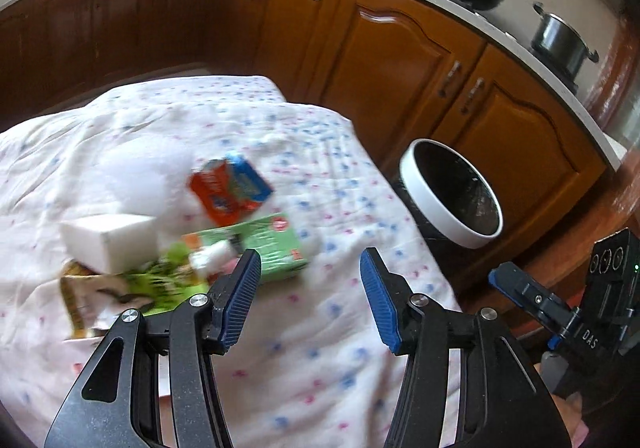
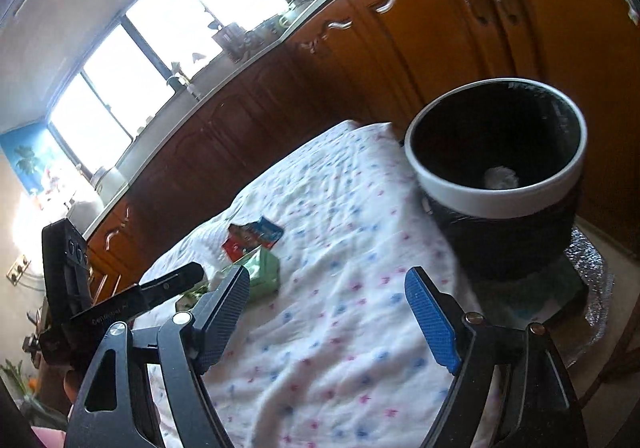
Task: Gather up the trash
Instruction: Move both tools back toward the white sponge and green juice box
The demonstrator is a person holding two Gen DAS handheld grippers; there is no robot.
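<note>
left gripper (image 1: 308,288) spread, empty | right gripper (image 2: 326,312) spread, empty | bin (image 2: 496,152) at cloth (image 1: 280,168) edge

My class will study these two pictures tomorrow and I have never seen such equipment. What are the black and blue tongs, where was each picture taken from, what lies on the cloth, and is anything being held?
A person holds one hand tool in each hand. Each tool has two blue-padded fingers and a camera looking along them. The left gripper and the right gripper are both open and hold nothing. On the flowered cloth lie pieces of trash: a red and blue carton, a green box, a white box and a crumpled wrapper. Beside the cloth stands a white-rimmed black bin, with something pale inside.
</note>
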